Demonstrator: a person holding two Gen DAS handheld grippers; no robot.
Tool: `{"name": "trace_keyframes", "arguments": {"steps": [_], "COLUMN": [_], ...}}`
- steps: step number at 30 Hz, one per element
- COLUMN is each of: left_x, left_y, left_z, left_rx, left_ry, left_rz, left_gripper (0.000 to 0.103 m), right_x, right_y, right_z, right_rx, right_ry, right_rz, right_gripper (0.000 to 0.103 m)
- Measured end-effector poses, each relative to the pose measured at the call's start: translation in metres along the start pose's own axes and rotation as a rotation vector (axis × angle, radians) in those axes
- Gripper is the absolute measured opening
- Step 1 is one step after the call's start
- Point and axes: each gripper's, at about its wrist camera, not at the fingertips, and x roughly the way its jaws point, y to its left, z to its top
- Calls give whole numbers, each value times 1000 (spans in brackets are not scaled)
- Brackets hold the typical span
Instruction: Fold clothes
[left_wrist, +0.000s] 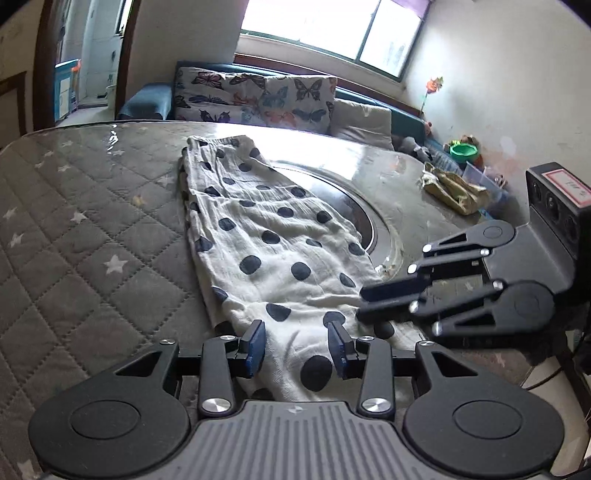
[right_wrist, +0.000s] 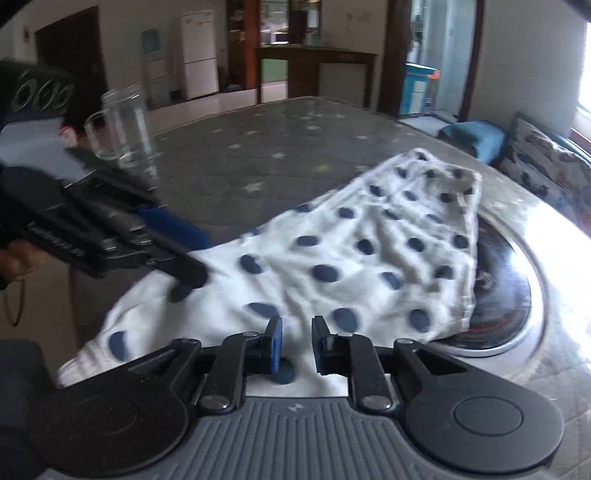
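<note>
We see the spotted cloth (left_wrist: 280, 236) spread on the table (left_wrist: 92, 206), its near end running between the left gripper (left_wrist: 297, 345) jaws, which stand partly open. The right gripper (right_wrist: 296, 345) jaws are narrowly parted over the cloth, gripping nothing; that view is blurred

The spotted garment (left_wrist: 273, 243) lies on the surface (left_wrist: 92, 221), partly over the round inset plate (left_wrist: 373, 221). A crumpled cloth (left_wrist: 456, 188) lies right of it. Behind, cushions (left_wrist: 255, 98) sit on a sofa. A glass jar (right_wrist: 127, 125) stands left.
</note>
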Motion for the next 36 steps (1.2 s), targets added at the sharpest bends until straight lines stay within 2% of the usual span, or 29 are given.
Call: {"name": "trace_keyframes", "arguments": {"steps": [6, 11, 15, 19, 26, 30, 31, 36], "left_x": [5, -12, -16, -12, -10, -17, -19, -19], "left_y": [-1, -9, -27, -34, -27, -29, -29, -28], "left_z": [-11, -12, -18, -28, -37, -32, -29, -12], "left_rx": [24, 36, 103, 139, 131, 147, 147, 133], "left_ry": [43, -1, -13, 17, 52, 35, 25, -8], "left_rz": [29, 23, 18, 23, 39, 40, 37, 20], "left_gripper": [41, 41, 42, 42, 42, 43, 46, 46], "right_x": [-12, -32, -34, -44, -54, -62, -62, -55], "right_y": [18, 33, 45, 50, 50, 46, 46, 42], "right_z": [-11, -17, -29, -36, -46, -43, -44, -48], "right_rx": [-21, -26, -22, -1, 21, 59, 61, 82], "right_ry": [23, 5, 21, -1, -3, -43, -42, -1], "right_rz": [22, 51, 60, 50, 36, 47, 46, 61], "right_gripper": [16, 17, 18, 21, 21, 22, 22, 24]}}
